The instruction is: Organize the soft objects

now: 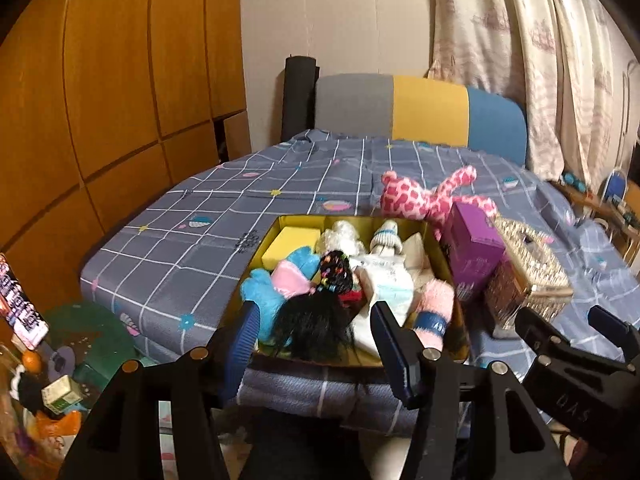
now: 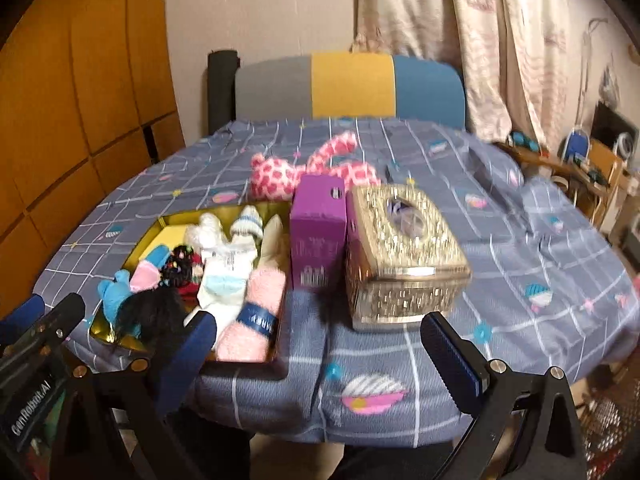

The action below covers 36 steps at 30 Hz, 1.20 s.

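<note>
- My left gripper (image 1: 314,340) is open wide and holds nothing; its fingers hang at the near edge of the gold tray (image 1: 438,245), over the black hair piece (image 1: 316,320).
- My right gripper (image 2: 320,344) is also open wide and empty, at the near edge of the tabletop (image 2: 520,280), in front of the silver tissue box (image 2: 404,256).
- I judge that the filling step is almost finished: the tray is packed already with a blue plush (image 1: 268,292), one yellow sponge (image 1: 290,246), white socks (image 1: 386,276) and one fluffy pink sock roll (image 1: 436,308).
- One soft thing is outside: the pink spotted plush (image 2: 288,174), lying just behind the tray toward the far edge.
- Next move, I think: reach over the tray, close on this plush and bring it in; space is tight.
- Count: one tray, one purple box (image 2: 318,228), one tissue box, two grippers.
</note>
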### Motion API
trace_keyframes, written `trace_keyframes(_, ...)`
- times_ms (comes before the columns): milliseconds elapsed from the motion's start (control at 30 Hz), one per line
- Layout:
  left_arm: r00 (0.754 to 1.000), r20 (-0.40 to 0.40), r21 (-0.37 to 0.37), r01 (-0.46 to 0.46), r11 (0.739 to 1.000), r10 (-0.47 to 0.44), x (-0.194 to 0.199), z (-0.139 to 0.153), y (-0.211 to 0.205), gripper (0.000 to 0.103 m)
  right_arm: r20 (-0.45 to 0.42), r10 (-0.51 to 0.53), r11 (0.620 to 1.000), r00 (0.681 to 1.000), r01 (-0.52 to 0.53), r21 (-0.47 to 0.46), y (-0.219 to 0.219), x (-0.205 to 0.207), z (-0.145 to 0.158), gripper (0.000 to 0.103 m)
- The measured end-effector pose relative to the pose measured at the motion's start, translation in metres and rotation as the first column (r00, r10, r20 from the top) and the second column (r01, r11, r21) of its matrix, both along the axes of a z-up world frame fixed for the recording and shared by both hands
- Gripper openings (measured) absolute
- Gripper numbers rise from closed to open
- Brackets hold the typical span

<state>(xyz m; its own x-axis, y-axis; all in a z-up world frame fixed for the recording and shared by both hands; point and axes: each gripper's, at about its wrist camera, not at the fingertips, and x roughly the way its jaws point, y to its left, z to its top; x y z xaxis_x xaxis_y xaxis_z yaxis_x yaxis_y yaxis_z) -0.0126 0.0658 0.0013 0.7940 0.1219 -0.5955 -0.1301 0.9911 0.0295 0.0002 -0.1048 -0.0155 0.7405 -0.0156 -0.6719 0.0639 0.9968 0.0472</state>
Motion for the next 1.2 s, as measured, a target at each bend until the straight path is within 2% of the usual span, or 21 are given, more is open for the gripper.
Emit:
trace_keyframes(133,1.000,-0.021,-0.009,0.006,1.000,-0.006,-0.002,-0.003,-0.001,0.058,-0.055,0.024,0.999,0.998,-0.022,0.040,-0.002,0.001,-0.008,0.103)
trace_keyframes(367,1.000,-0.023,-0.018,0.006,1.000,-0.006,-0.004,-0.004,0.001,0.058,-0.028,0.016,1.000,0.999,-0.016,-0.011,0.002,-0.003,-0.005,0.103)
trace_keyframes(533,0.999,-0.053,-0.027,0.010,1.000,-0.011,-0.001,-0.008,0.002,0.058,-0.029,0.014,0.999,0.999,-0.015,-0.030,0.003,-0.002,-0.006,0.103)
trace_keyframes(1200,0.995,-0.095,-0.028,0.016,0.999,-0.018,0.004,-0.017,0.003,0.058,-0.039,0.018,0.999,0.999,-0.019,-0.045,0.003,0.000,-0.010,0.103)
